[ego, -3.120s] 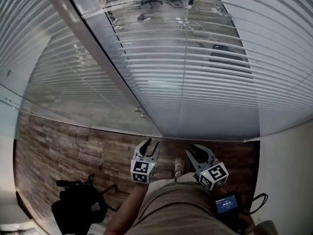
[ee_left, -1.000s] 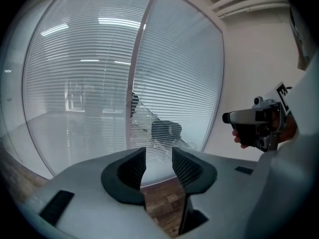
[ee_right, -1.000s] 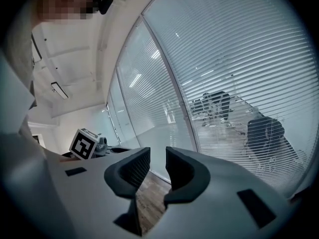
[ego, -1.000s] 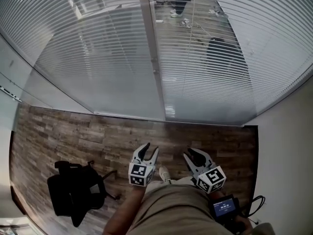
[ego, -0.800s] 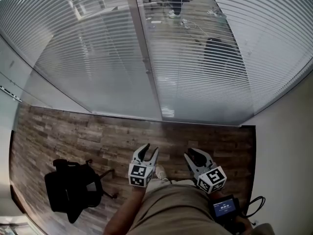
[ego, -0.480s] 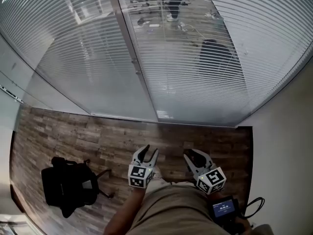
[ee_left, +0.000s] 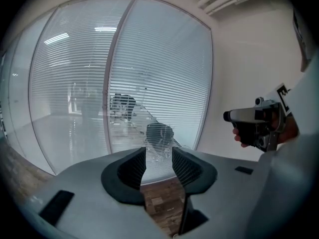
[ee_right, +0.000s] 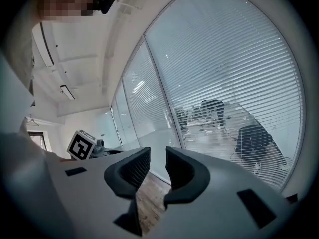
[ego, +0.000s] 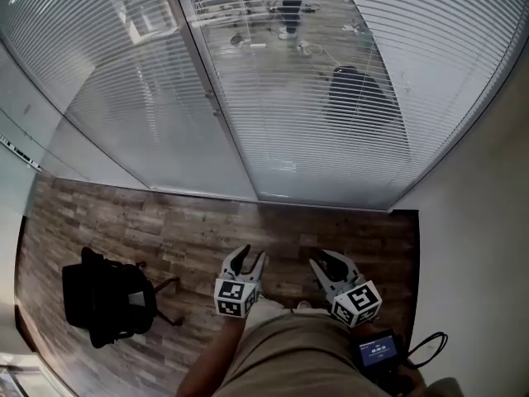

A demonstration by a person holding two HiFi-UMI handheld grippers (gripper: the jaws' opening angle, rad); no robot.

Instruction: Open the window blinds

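Observation:
White slatted window blinds point(ego: 314, 98) hang lowered over a glass wall, with an office dimly visible through the slats. They also fill the left gripper view point(ee_left: 159, 73) and the right gripper view point(ee_right: 224, 83). My left gripper point(ego: 245, 259) is held low in front of the person's body, open, with nothing between its jaws point(ee_left: 158, 152). Beside it my right gripper point(ego: 329, 263) is open and empty too point(ee_right: 157, 157). Both point toward the blinds and stand well short of them, over the wood floor point(ego: 190, 226).
A grey window post point(ego: 211, 98) divides two panes. A black office chair point(ego: 103, 296) stands on the floor at the left. A plain white wall point(ego: 479, 222) closes the right side. A small screen device point(ego: 380, 347) with a cable hangs at the person's waist.
The window post and the chair have slid left in the head view and the right wall has drawn nearer. Both grippers keep the same open pose in front of the body.

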